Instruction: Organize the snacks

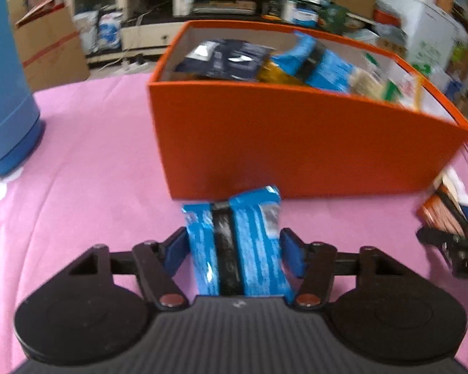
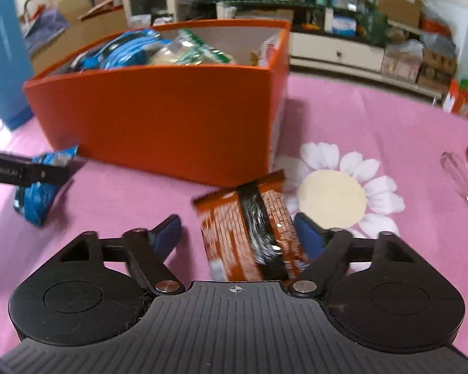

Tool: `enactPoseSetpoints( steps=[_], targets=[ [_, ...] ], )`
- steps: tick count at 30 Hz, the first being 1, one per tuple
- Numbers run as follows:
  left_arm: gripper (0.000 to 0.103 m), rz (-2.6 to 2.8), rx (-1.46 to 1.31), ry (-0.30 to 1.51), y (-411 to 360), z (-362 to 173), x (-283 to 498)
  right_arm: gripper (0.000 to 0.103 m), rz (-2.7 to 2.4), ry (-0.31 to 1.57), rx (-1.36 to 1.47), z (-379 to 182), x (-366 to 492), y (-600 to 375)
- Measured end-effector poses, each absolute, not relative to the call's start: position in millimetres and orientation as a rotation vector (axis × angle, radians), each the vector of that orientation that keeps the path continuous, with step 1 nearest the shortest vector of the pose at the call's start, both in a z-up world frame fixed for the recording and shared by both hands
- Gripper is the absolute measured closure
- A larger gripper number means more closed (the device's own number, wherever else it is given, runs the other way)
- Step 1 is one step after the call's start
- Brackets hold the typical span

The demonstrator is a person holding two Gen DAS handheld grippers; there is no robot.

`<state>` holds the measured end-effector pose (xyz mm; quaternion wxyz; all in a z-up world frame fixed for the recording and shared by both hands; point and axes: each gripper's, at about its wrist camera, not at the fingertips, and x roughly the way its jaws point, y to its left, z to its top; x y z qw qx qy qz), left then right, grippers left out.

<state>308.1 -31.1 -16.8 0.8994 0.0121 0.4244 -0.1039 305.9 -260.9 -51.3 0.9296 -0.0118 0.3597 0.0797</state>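
Only the right wrist view shows the daisy print (image 2: 332,198); the left gripper (image 1: 234,249) pinches a blue packet (image 1: 234,243), the right gripper (image 2: 238,233) spread around an orange packet (image 2: 249,230) near the orange box (image 2: 159,118).

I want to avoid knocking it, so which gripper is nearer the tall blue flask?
Left. The left gripper sits toward the orange box's end beside the tall blue flask; the right gripper is off the opposite end.
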Motion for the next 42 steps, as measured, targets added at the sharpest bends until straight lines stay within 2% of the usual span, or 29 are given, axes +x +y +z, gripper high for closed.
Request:
enactPoseSetpoints(
  steps=[2,11,14,16,17,18,19,21,24,28,29,30,32,37,39,42],
  targets=[
    [0.052,-0.249,0.050,0.882,-32,-17,293,0.057,0.170,0.739,-0.026,-48,289,-257],
    [0.052,-0.323,0.060,0.915,-24,-14,177,0.057,0.169,0.783,0.081,-46,185,-244],
    [0.052,-0.322,0.087,0.911,-24,-14,147,0.053,0.152,0.789,0.093,-47,158,-237],
    [0.048,-0.313,0.091,0.910,-23,-15,139,0.045,0.148,0.789,0.105,-48,149,-236],
    [0.043,-0.308,0.089,0.914,-23,-15,138,0.039,0.146,0.792,0.104,-48,147,-235],
    [0.042,-0.302,0.084,0.914,-22,-14,138,0.031,0.147,0.799,0.104,-48,146,-233],
    [0.041,-0.299,0.080,0.908,-20,-12,140,0.028,0.147,0.810,0.109,-48,146,-232],
    [0.037,-0.287,0.082,0.893,-19,-9,143,0.025,0.137,0.807,0.125,-45,146,-233],
    [0.037,-0.276,0.091,0.906,-20,-12,151,0.018,0.104,0.791,0.126,-41,151,-233],
    [0.039,-0.267,0.107,0.907,-26,-18,150,0.019,0.098,0.809,0.052,-52,154,-221],
    [0.048,-0.274,0.097,0.906,-25,-17,149,0.026,0.095,0.804,0.013,-53,152,-217],
    [0.053,-0.271,0.094,0.906,-24,-15,148,0.048,0.094,0.793,-0.010,-53,148,-214],
    [0.053,-0.272,0.071,0.905,-20,-10,146,0.066,0.104,0.789,0.028,-46,143,-217],
    [0.053,-0.274,0.021,0.866,-9,11,140,0.071,0.125,0.741,0.104,-20,126,-225],
    [0.053,-0.275,0.016,0.853,-7,17,139,0.081,0.136,0.723,0.115,-11,122,-226],
    [0.053,-0.283,0.029,0.855,-7,19,139,0.079,0.139,0.719,0.096,-6,123,-223]
  ],
)
